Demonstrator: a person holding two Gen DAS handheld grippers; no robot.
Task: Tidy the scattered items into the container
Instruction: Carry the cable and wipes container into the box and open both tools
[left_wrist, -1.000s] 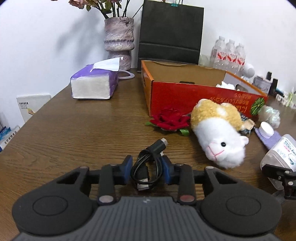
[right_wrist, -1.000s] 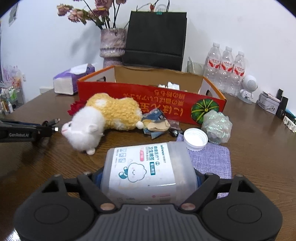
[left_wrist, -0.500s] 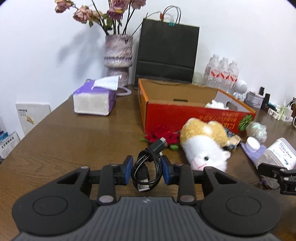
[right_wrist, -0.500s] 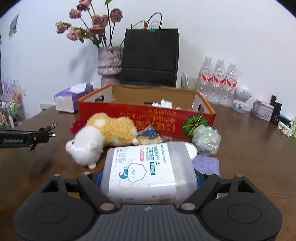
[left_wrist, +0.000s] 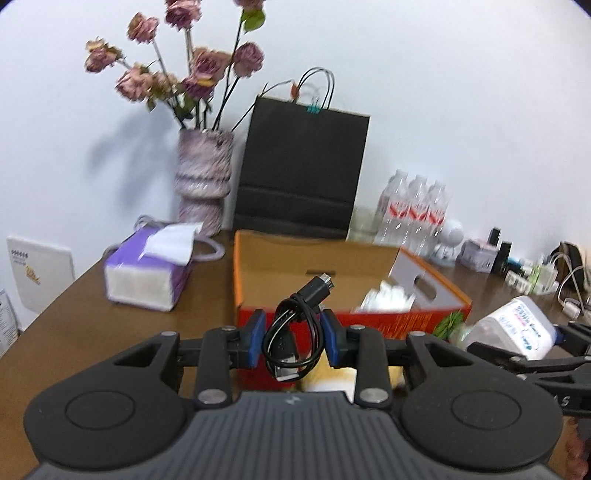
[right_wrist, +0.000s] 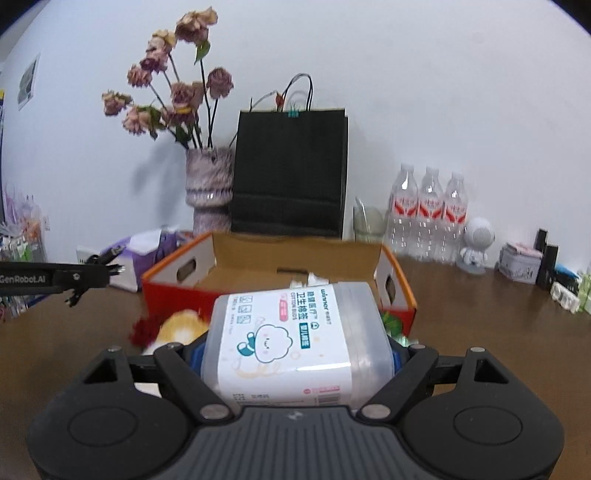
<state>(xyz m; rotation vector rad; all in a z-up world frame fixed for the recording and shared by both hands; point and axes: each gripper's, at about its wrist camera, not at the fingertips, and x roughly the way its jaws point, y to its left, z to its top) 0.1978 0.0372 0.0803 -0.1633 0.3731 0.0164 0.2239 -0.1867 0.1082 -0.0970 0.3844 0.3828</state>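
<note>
Three water bottles (right_wrist: 428, 212), one black paper bag (right_wrist: 290, 171), one vase (right_wrist: 208, 188), one tissue pack (left_wrist: 147, 273), one orange box (left_wrist: 424, 321), one coiled cable (left_wrist: 295, 328), one cotton-swab tub (right_wrist: 295, 339).

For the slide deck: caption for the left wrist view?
Left gripper holds coiled USB cable before the orange box.

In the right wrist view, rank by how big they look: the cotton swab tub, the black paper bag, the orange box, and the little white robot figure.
1. Cotton swab tub, inflated by nearness to the camera
2. Orange box and black paper bag, too close to rank
3. White robot figure
</note>
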